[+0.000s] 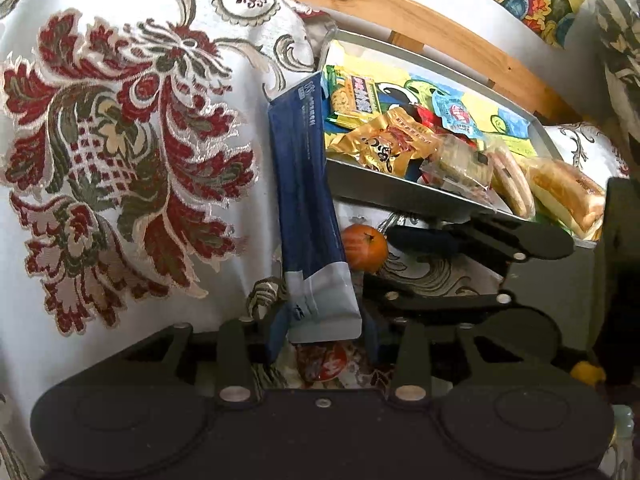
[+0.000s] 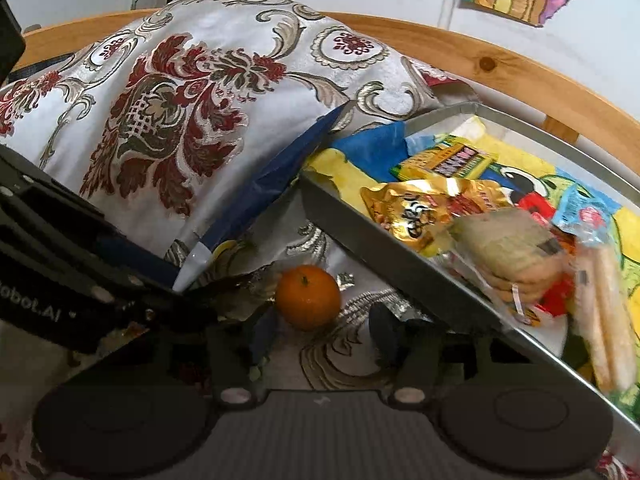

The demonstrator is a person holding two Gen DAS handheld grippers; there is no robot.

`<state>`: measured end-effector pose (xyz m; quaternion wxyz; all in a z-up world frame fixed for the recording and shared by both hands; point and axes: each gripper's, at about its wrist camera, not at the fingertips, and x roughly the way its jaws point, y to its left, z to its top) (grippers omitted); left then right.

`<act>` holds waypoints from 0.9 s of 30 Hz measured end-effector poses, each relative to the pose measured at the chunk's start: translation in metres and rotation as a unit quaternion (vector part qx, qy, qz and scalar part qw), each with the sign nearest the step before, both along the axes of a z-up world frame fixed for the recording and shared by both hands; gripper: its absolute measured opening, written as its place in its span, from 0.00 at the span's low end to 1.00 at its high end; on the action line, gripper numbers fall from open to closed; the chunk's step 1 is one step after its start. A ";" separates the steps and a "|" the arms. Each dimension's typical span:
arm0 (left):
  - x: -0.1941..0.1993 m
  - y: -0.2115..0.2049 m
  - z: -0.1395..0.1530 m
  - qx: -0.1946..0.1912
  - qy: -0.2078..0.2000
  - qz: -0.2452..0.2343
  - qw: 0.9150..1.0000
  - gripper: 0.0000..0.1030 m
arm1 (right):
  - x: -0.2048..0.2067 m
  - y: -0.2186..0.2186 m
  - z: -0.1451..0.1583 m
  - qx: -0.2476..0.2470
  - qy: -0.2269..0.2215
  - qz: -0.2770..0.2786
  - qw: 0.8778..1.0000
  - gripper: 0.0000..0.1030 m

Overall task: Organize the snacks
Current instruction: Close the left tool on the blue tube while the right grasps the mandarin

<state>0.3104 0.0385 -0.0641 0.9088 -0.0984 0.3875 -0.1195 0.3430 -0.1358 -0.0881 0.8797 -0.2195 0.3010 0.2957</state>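
The left gripper (image 1: 324, 320) has its jaws closed on a long blue packet (image 1: 308, 200), held up beside the tray (image 1: 376, 188); next it likely needs lifting over the rim and releasing inside. The tray holds biscuits (image 1: 354, 96), a gold packet (image 1: 384, 142) and bread (image 1: 568, 192). The right gripper (image 2: 320, 328) hangs with jaws apart and empty over the orange (image 2: 308, 296) on the surface.

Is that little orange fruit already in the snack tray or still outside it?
Outside. The orange sits on the patterned cloth, below the grey tray's near wall, while packaged snacks fill the tray.

Navy-and-grey packet (image 1: 310, 208); orange tangerine (image 2: 308, 296); white cloth (image 1: 120, 140), red-green floral; gold wrapper (image 2: 424, 208).
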 end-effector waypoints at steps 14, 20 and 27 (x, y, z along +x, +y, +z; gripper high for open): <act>-0.002 0.006 0.004 -0.012 -0.001 0.006 1.000 0.37 | -0.003 -0.005 -0.004 0.023 -0.014 0.021 0.999 0.37; -0.007 0.006 0.012 -0.003 -0.017 0.009 1.000 0.34 | -0.006 -0.010 -0.002 0.042 0.006 0.035 0.998 0.37; -0.009 0.003 0.018 0.027 -0.053 0.002 0.998 0.33 | -0.009 -0.003 0.001 0.070 0.016 0.052 0.996 0.37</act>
